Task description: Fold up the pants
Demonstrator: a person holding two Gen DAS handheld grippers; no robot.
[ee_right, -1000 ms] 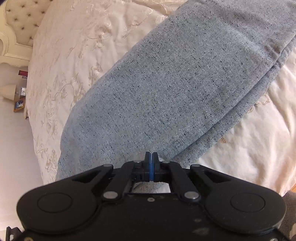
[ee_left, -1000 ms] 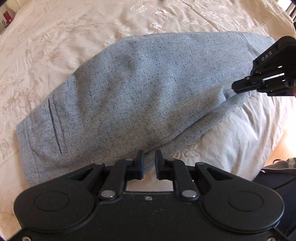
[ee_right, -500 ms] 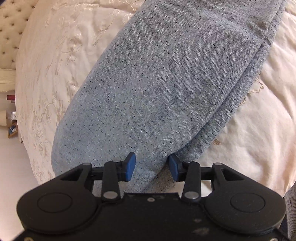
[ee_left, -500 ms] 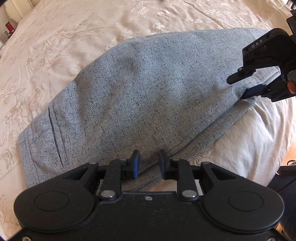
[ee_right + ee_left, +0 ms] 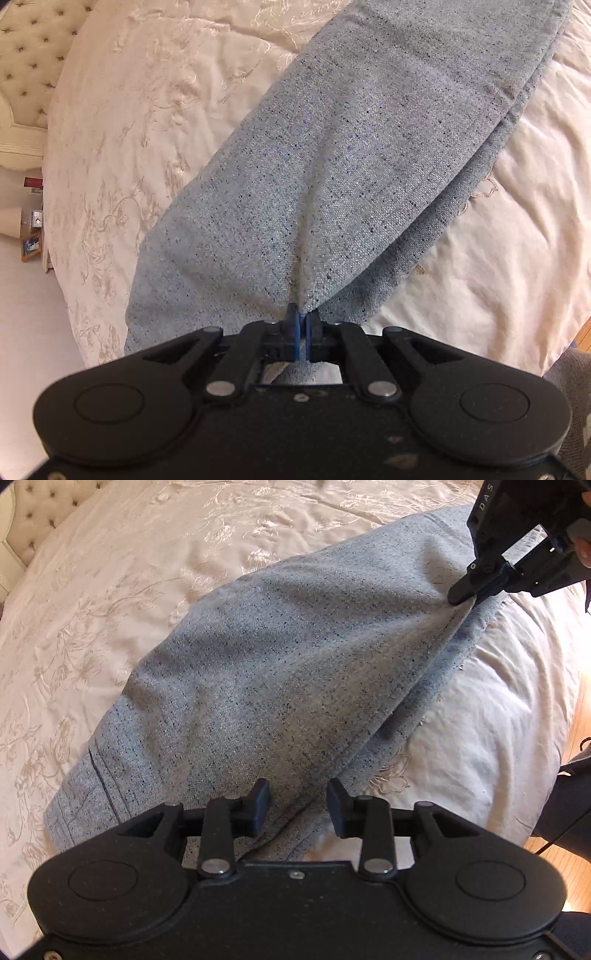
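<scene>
Grey-blue speckled pants point(image 5: 288, 672) lie folded lengthwise on a cream embroidered bedspread point(image 5: 110, 590). My left gripper point(image 5: 298, 805) is open, its jaws straddling the near edge of the pants close to the waistband end. My right gripper point(image 5: 303, 325) is shut on the near edge of the pants point(image 5: 369, 166), pinching the cloth into a raised crease. In the left wrist view the right gripper point(image 5: 461, 598) shows at the top right, clamped on the leg edge.
A tufted headboard point(image 5: 26, 55) stands at the far left. A bedside table with a lamp and small items point(image 5: 26, 229) sits below it. The bed's edge and wooden floor point(image 5: 576, 709) lie to the right.
My right gripper opened around the pants' edge, then shut on it, raising a crease. My left gripper opened wider and moved forward onto the near edge.
</scene>
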